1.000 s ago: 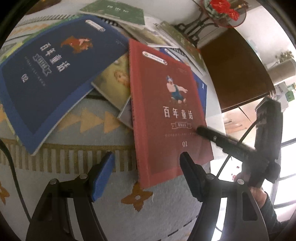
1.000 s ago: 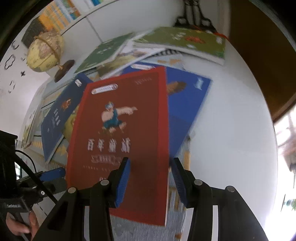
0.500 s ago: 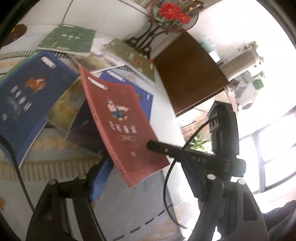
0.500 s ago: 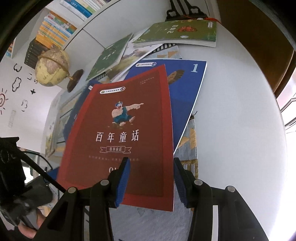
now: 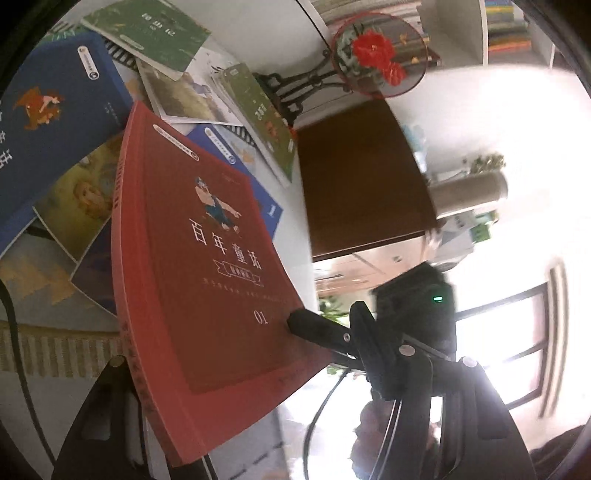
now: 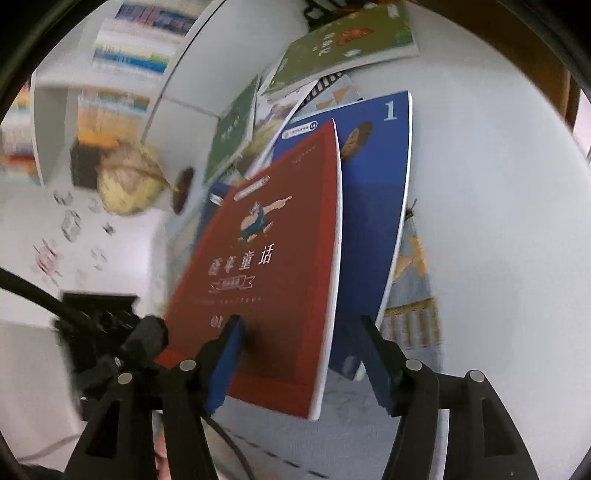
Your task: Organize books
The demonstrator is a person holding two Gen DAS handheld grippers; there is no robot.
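A red book (image 5: 207,266), its cover showing a cartoon figure and the mark "01", is lifted at a tilt above a scatter of other books on a white bench (image 6: 491,229). In the left wrist view it fills the frame from centre toward 7 o'clock, spine edge facing left.

The left gripper (image 5: 236,373) has the red book's lower end between its jaws, which are closing — whether the pads already press on it cannot be told, since the left finger is hidden behind the spine. The right gripper (image 6: 299,354) stands over the book's bottom edge with its jaws opening: the left blue pad (image 6: 227,358) lies against the cover, while the right finger is clear of the page edge, with a gap between.

Beneath the red book lies a blue book marked "1" (image 6: 376,206), at 1 o'clock of it in the right wrist view. Another dark blue book (image 5: 48,122) rests at 10 o'clock in the left wrist view, a green book (image 5: 155,33) at 11 o'clock, and a second green one (image 6: 347,44) at 12 o'clock in the right wrist view — all loose on the bench and a patterned cloth (image 5: 40,273).

A globe (image 6: 129,181) stands at 9 o'clock, and shelves (image 6: 122,62) of upright books line the wall behind it.
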